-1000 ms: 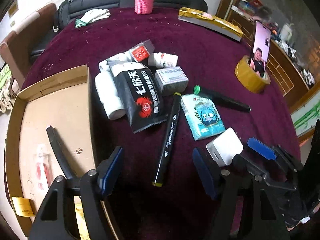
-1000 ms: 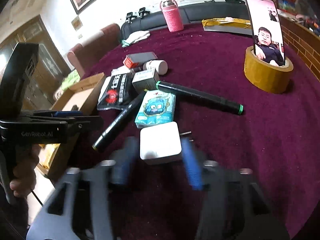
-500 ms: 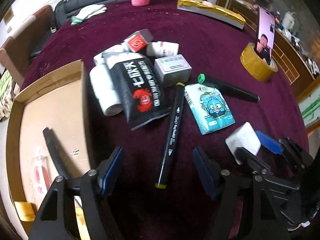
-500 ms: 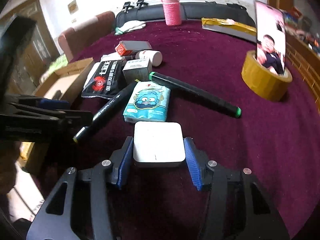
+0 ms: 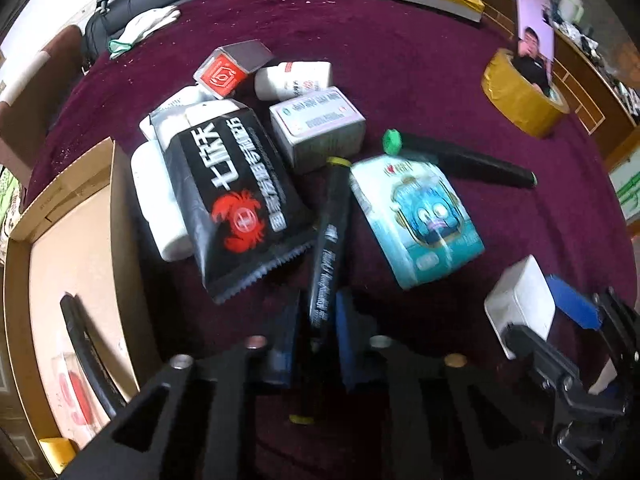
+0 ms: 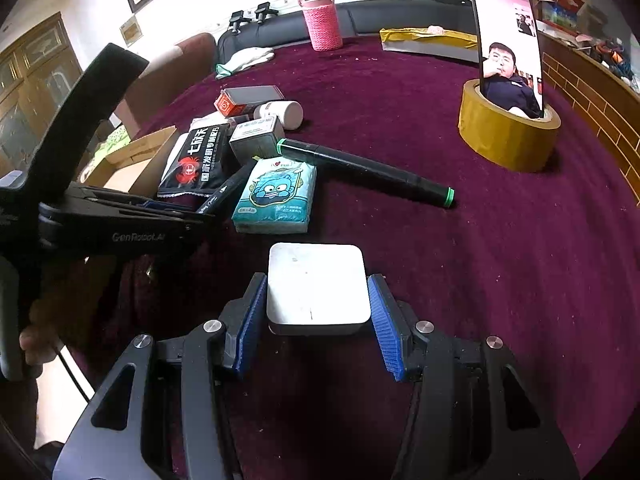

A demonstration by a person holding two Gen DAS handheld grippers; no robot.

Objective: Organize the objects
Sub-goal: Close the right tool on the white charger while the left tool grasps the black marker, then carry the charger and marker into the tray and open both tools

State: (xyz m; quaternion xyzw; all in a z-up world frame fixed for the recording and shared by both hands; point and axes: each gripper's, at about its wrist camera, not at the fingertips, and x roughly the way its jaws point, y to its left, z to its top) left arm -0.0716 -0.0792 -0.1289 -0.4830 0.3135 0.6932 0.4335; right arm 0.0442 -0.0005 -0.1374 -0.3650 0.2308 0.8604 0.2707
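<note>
- Nearest the lens, the left gripper (image 5: 314, 330) has just snapped together on the black marker (image 5: 326, 264); its blue pads (image 5: 346, 340) pinch the barrel near the yellow-tipped tail, while the cap end points away toward the clutter.
- Level with it, off to its right, the right gripper (image 6: 316, 320) brackets the white charger block (image 6: 316, 288). Its jaws have just narrowed and the blue pads sit against both side faces, so it reads as clamped on the block.
- Both items rest on the maroon tablecloth (image 6: 500, 260); neither looks lifted yet. In the right wrist view, the hand (image 6: 36, 344) on the left tool's handle shows at the frame edge.
- To the left gripper's left lies the open cardboard box (image 5: 72, 248), already holding a dark pen-like object (image 5: 86, 344).
- Just beyond the left jaws: the blue tissue pack (image 5: 416, 220), the black crab-print pouch (image 5: 236, 200) and a white roll (image 5: 160, 204) beside it.
- Further ahead sit the small grey carton (image 5: 318, 126), a white bottle (image 5: 294, 80), a red-ended box (image 5: 232, 66) and a green-capped marker (image 6: 364, 172).
- Farthest from the tools stand a tape roll (image 6: 508, 136) propping a phone (image 6: 508, 44), and a pink bottle (image 6: 322, 18).
- Judgement: this is the grasp step, both picks secured. Next calls for raising each item clear of its neighbours and carrying it, likely to the box, the long marker kept level.
</note>
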